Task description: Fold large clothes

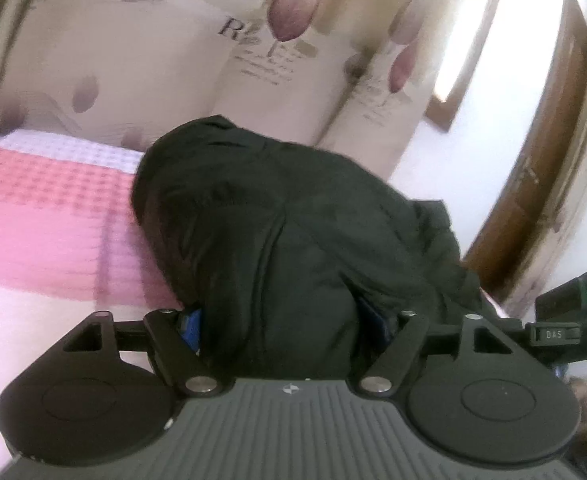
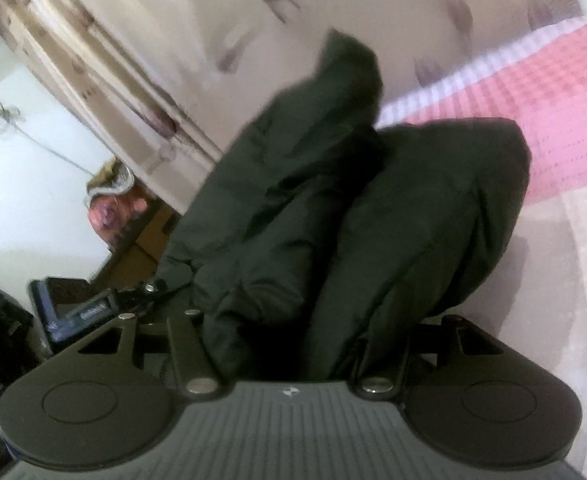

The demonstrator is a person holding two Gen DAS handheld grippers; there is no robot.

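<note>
Above a pink bed point(image 1: 45, 216), left gripper point(image 1: 277, 328) and right gripper point(image 2: 289, 344) each pinch a bunched dark coat point(image 1: 277, 220), apparently mid-fold, flattening left.

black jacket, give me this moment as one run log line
stage: mid-fold | left gripper: shut on black jacket | right gripper: shut on black jacket | surface: pink bedspread | backdrop: floral curtain
</note>
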